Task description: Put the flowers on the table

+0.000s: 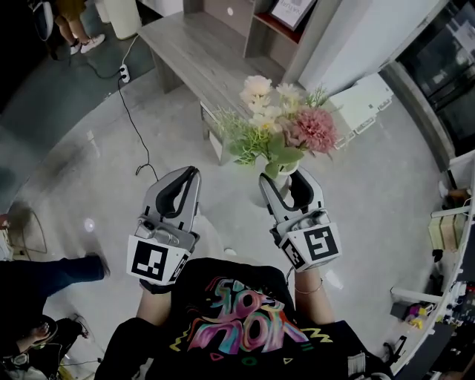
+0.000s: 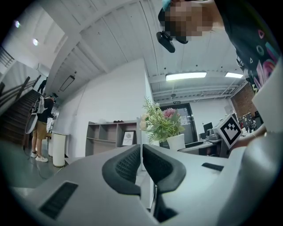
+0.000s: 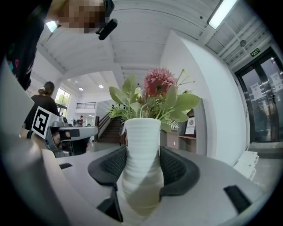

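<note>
A bunch of pink, cream and green flowers (image 1: 278,122) stands in a ribbed white vase (image 1: 287,172). My right gripper (image 1: 289,182) is shut on the vase, held upright above the floor. In the right gripper view both black pads (image 3: 116,164) press the vase (image 3: 141,154) at its waist, with the flowers (image 3: 157,95) above. My left gripper (image 1: 182,174) hangs beside it on the left, shut and with nothing in it; its jaws (image 2: 141,152) almost touch. The grey wooden table (image 1: 200,52) lies ahead, beyond the flowers.
A power strip with a black cable (image 1: 125,73) lies on the floor left of the table. A shelf unit (image 1: 286,18) stands behind the table and a white box (image 1: 360,104) to its right. A person's legs (image 1: 52,274) are at the left.
</note>
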Motion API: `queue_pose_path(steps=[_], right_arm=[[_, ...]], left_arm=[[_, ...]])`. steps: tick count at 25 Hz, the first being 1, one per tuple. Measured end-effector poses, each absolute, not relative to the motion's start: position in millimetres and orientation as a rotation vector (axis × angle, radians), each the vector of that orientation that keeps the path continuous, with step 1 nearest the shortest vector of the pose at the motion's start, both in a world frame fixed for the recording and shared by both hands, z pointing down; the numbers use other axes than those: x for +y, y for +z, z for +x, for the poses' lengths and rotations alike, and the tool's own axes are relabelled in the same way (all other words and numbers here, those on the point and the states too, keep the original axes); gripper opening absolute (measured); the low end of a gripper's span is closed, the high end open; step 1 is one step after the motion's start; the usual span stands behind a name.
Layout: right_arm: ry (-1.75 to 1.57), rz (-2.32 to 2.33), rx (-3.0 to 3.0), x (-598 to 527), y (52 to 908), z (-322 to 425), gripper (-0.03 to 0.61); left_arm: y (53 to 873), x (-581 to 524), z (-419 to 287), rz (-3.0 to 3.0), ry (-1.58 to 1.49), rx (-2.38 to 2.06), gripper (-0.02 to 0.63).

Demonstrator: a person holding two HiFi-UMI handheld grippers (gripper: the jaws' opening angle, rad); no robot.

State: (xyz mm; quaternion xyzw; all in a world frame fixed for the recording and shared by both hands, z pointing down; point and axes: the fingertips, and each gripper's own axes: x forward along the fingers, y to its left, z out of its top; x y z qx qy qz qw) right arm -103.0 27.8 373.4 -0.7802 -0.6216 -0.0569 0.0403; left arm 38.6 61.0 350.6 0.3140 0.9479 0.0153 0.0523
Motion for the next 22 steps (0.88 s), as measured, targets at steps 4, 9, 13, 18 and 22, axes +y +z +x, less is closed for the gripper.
queue_pose_path(steps=[4, 9, 13, 18, 22], right_arm=[[-0.185, -2.391, -1.897, 26, 369, -101, 0.253], [-0.185, -2.386, -1.909, 27, 369, -101, 0.253], [-0.178, -2.375, -1.925, 26, 369, -100, 0.253], [-0.176, -2.356, -1.935, 25, 370, -100, 0.253], [-0.169, -2.335, -1.949, 24, 370, -100, 0.252]], left_arm=[[345, 61, 42, 0.964, 0.045, 2.890, 0.034], [346, 63, 43, 0.957, 0.040, 2.901, 0.034], [348, 65, 48, 0.954, 0.039, 2.906, 0.034], [348, 64, 52, 0.952, 0.040, 2.910, 0.034], [350, 63, 55, 0.947, 0.042, 2.924, 0.034]])
